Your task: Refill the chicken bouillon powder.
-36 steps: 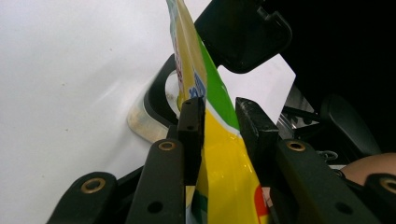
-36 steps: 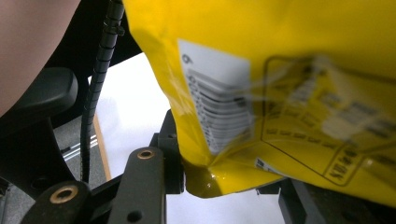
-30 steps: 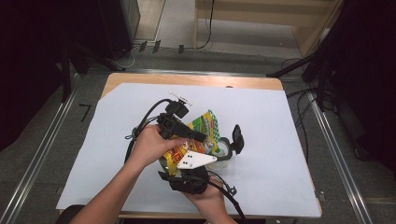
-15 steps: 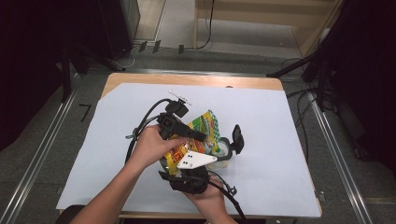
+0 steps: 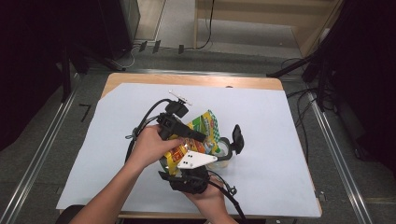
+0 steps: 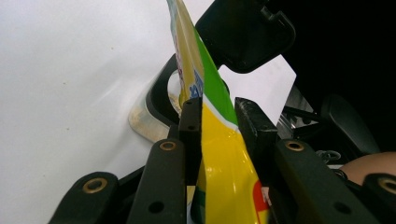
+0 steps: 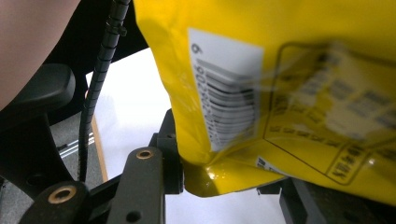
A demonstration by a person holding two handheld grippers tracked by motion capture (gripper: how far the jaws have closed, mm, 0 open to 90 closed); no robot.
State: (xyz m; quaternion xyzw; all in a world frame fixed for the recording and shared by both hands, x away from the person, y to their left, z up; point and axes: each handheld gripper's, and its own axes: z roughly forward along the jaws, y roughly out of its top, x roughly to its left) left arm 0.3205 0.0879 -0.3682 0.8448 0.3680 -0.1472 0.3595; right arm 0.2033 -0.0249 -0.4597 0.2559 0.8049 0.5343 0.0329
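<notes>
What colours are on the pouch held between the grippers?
The pouch is mainly yellow, with green and some red-orange; the left gripper view shows it best.

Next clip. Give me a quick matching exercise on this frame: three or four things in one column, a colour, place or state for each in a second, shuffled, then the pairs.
Things:
1. snack pouch
2. container lid
3. table cover
4. left gripper

Descriptions:
A. black, flipped open beside the container
B. pale, spread over the tabletop
C. yellow and green, printed with a barcode
D. jaws on either side of the pouch edge

Pairs: 1-C, 2-A, 3-B, 4-D
</notes>
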